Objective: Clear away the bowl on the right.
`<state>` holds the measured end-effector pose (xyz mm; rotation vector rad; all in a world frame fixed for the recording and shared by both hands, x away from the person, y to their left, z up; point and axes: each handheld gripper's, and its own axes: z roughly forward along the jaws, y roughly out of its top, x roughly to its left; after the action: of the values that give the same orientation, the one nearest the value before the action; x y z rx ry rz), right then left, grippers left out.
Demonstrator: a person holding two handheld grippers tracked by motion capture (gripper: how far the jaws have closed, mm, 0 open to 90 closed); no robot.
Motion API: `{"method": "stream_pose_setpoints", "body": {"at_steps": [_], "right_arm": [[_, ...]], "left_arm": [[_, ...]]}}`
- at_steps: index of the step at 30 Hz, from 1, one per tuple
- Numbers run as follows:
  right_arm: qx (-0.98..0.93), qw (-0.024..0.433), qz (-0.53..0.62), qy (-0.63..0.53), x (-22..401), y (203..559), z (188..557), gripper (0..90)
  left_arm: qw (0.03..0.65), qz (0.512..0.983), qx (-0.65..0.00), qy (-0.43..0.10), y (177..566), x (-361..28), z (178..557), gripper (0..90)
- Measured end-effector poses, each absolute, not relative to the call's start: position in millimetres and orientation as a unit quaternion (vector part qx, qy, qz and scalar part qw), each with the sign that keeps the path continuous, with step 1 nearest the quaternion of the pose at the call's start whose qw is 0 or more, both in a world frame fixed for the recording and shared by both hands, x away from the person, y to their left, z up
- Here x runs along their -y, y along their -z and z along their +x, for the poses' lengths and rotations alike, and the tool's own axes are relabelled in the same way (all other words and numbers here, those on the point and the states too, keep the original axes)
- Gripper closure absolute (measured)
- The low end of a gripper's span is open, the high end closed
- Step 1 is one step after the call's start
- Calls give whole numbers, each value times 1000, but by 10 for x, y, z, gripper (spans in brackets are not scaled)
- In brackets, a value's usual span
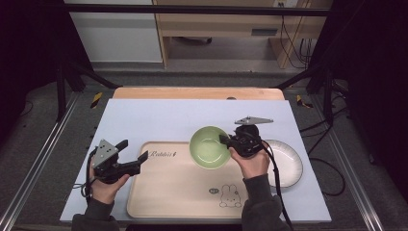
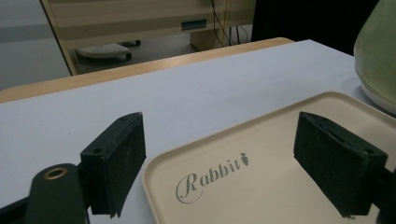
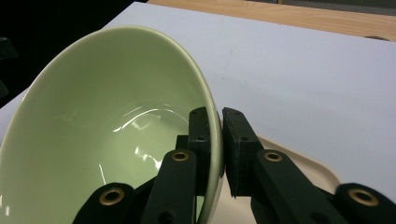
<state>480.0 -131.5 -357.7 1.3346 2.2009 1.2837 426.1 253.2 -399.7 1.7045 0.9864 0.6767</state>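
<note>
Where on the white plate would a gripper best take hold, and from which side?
The white plate lies flat beside the tray, so its thin raised rim is the likely hold. Come from the right or near edge, where the cloth is bare.

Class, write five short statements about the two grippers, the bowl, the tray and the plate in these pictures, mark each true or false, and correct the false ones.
1. The right gripper pinches the rim of the green bowl. True.
2. The left gripper holds the white plate. False: its jaws are open and hold nothing.
3. The tray bears the word "Rabbit". True.
4. The white plate lies on the tray. False: it lies on the table, right of the tray.
5. The bowl is full of rice. False: it is empty.
</note>
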Motion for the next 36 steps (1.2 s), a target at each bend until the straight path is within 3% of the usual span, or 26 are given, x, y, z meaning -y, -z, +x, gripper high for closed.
{"method": "stream_pose_setpoints", "body": {"at_steps": [36], "right_arm": [[-773,113,466,-415,970,3914,5039,827]], "left_arm": [[508,705,-409,-280,3990,-2545,4255,170]]}}
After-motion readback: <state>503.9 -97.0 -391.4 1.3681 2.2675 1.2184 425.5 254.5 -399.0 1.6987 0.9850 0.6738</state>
